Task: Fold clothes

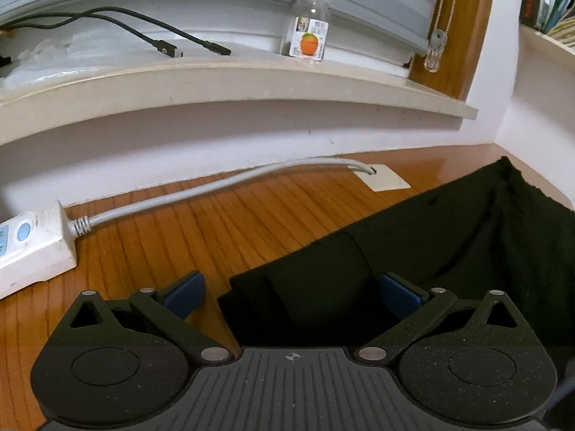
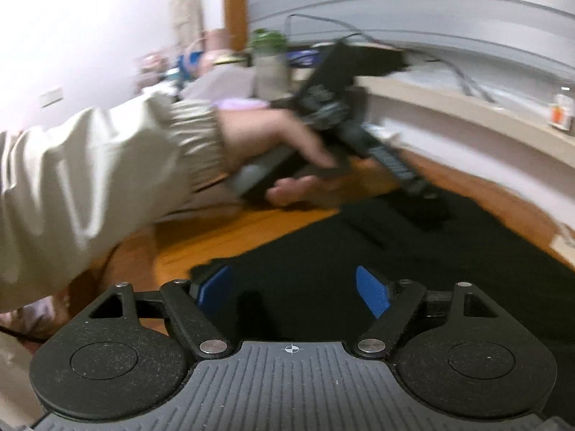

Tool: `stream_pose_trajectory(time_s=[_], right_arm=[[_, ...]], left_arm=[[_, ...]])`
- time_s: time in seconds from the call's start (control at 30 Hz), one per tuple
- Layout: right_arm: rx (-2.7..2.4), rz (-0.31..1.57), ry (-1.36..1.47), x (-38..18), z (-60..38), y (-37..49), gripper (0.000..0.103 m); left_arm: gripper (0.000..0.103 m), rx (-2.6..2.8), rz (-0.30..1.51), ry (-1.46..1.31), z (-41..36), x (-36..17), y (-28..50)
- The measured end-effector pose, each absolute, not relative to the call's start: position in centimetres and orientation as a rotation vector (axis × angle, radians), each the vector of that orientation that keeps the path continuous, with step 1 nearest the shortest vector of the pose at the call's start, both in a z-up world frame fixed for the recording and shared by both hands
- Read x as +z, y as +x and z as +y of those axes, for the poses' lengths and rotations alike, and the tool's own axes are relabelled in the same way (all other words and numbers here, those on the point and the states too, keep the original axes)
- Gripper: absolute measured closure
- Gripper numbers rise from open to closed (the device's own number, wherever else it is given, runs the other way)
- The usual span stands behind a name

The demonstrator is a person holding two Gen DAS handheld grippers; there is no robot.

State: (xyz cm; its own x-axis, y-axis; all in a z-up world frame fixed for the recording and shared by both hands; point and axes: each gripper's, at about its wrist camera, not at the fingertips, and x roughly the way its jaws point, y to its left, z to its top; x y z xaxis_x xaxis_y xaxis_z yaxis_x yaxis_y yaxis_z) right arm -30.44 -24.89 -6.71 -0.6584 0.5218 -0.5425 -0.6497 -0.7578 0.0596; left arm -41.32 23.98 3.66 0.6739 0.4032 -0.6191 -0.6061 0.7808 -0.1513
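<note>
Lying on the wooden table [image 1: 222, 222], a black garment [image 1: 413, 237] is seen in both wrist views. In the left wrist view its long axis runs diagonally, from a folded near end between the gripper fingers up and away toward the far right corner by the wall. That near end is layered, with a rolled fold on top. The left gripper [image 1: 293, 292] is held with its jaws spread wide; the blue pads [image 1: 187, 292] stand either side of the folded end, the left pad clear of the cloth over bare wood, and whether the right pad touches cannot be told. Nothing is seen clamped.

In the right wrist view, which is blurred, the right gripper [image 2: 293, 289] is likewise spread wide over the dark cloth, no fabric being pinched between its blue pads [image 2: 372, 294]. A hand [image 2: 273, 136] in a beige sleeve [image 2: 90, 165] is shown holding the other gripper, which points down onto the far part of the garment.

A white power strip [image 1: 32, 248] with a grey cable [image 1: 201, 190] is placed beside the garment, and a small jar [image 1: 309, 25] is set on the sill [image 1: 233, 75].
</note>
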Motion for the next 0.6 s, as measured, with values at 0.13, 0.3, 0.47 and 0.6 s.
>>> stream_pose_trajectory(time_s=[0.13,0.3,0.47,0.6], right_arm=[[2.389,0.304,-0.698,-7.1,-26.5,-31.7,0.026],[2.379,0.258,-0.721,-7.7,-27.9,-31.8,0.023],[2.36,0.193,-0.749,-7.9,-28.5,-31.4,0.023],[2.357,0.202,-0.728,-8.2,-28.3,-30.6,0.023]], left_arm=[[0.002,0.594,0.629,-0.306,23.4,3.5,-40.8],[0.002,0.594,0.642,-0.287,23.4,3.4,-40.8],[0.001,0.598,0.639,-0.298,23.6,3.6,-41.5],[0.004,0.603,0.643,-0.283,22.9,3.6,-41.2]])
